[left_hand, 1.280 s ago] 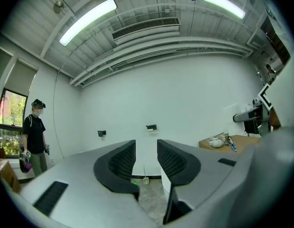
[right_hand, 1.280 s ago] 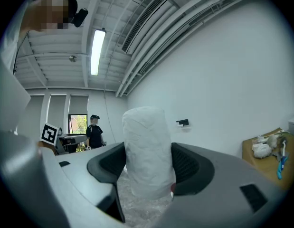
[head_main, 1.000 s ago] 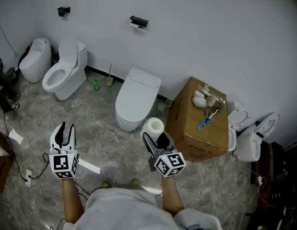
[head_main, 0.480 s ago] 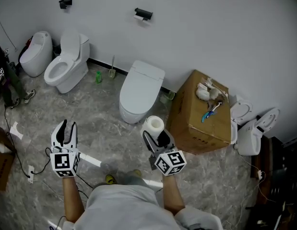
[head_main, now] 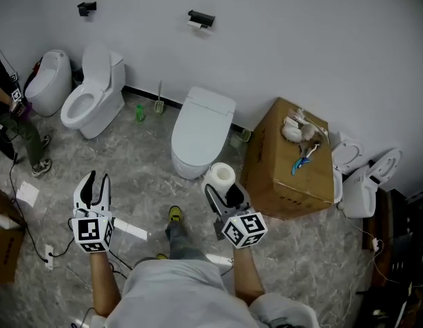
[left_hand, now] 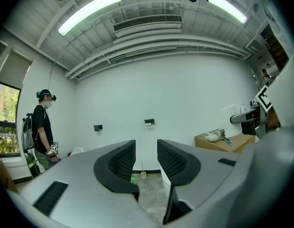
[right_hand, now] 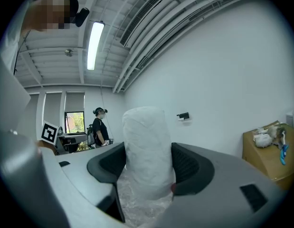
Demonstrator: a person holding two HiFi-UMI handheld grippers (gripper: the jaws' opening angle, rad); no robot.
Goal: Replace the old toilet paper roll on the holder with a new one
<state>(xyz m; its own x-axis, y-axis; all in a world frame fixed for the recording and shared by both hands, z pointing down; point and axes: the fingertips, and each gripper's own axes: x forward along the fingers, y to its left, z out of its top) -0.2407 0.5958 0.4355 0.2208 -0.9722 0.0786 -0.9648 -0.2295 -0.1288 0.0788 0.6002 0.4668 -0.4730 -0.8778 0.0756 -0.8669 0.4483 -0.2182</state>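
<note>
My right gripper (head_main: 222, 184) (right_hand: 147, 163) is shut on a new white toilet paper roll (head_main: 219, 178) (right_hand: 146, 151), which stands upright between the pads. My left gripper (head_main: 93, 183) (left_hand: 146, 158) is open, with nothing between its jaws. The black wall holder (head_main: 201, 18) (left_hand: 149, 122) (right_hand: 184, 116) with the old roll is high on the white wall, far ahead of both grippers. A second black holder (head_main: 87, 8) (left_hand: 98, 127) is mounted further left.
A white toilet (head_main: 200, 130) stands below the holder, with two more toilets (head_main: 91, 92) at the left. A cardboard box (head_main: 292, 161) holding small items stands at the right. A person (head_main: 13, 111) (left_hand: 42, 129) stands at the far left. Cables lie on the marble floor.
The view has drifted slightly toward the wall. My foot has stepped forward between the grippers, and the person at the left has come further into view. Both grippers keep their state.
</note>
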